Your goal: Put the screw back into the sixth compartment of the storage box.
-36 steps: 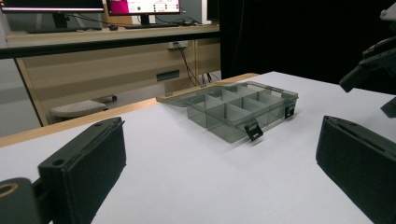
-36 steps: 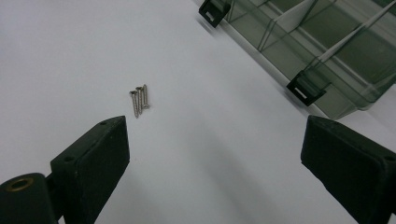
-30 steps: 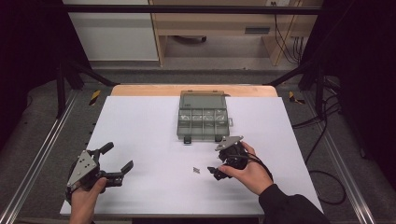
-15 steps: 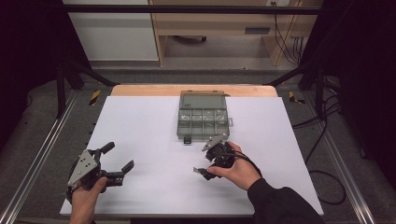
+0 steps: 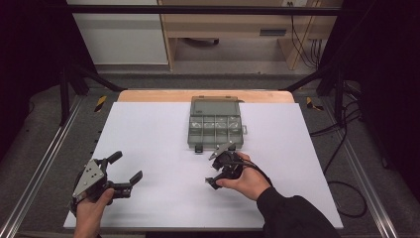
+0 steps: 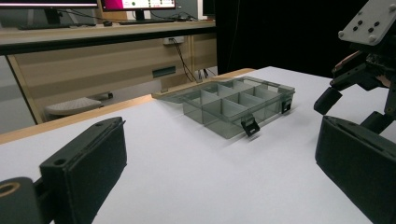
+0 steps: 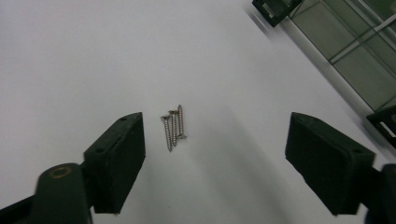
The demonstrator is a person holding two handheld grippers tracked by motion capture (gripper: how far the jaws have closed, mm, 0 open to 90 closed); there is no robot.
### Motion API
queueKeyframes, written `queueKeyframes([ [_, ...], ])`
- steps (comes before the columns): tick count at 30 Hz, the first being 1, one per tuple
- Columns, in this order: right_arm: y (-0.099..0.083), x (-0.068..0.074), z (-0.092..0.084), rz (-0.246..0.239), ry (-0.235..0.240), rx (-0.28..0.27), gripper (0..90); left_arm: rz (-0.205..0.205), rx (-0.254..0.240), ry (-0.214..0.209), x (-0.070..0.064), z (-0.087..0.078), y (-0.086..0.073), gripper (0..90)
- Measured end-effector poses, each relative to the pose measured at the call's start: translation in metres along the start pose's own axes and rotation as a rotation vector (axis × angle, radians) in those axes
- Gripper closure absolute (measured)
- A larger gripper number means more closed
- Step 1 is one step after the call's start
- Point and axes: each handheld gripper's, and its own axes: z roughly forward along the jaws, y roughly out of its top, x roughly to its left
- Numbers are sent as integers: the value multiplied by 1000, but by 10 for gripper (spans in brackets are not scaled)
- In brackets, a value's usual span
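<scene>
- Beneath my right hand (image 5: pixel 245 179), in the high view, the screws are hidden; my right gripper (image 5: pixel 218 171) itself is half covered by the hand, and its jaws are hard to make out there.
- From the right gripper view, three screws (image 7: pixel 173 127) lie side by side on the white table (image 5: pixel 148 139), touching or nearly so; whether they touch I cannot tell.
- My right gripper (image 7: pixel 215 158) stands over them with jaws wide apart and has just been closing; the screws lie between the jaws, nearer one pad, and neither pad touches them.
- Toward the near left corner of the table, my left gripper (image 5: pixel 126 171) is held with jaws spread, nothing between them.
- One clear compartment box (image 5: pixel 216 126) sits near the middle of the far edge, lid open; its far compartments are cut off in the right gripper view.
- Two black latches (image 5: pixel 199 148) show on the box's near side.
</scene>
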Motion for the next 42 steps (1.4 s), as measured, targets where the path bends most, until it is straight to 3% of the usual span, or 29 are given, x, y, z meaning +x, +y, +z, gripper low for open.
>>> queueKeyframes([
  [5,2,1,0,5,-6,9,343,5,4,0,-1,0,0,20],
  [7,6,1,-1,51,-16,30,421,7,5,0,-1,0,0,20],
  [12,9,3,-2,77,-23,28,469,10,6,0,0,0,0,20],
  [13,9,3,-1,66,-41,38,466,10,7,-1,0,0,0,20],
  [18,9,3,3,62,-40,55,482,20,13,-12,-2,2,0,20],
  [26,9,7,14,7,-5,76,654,20,14,-16,-2,3,0,21],
  [42,13,10,29,20,33,112,779,20,19,-17,-4,5,0,23],
])
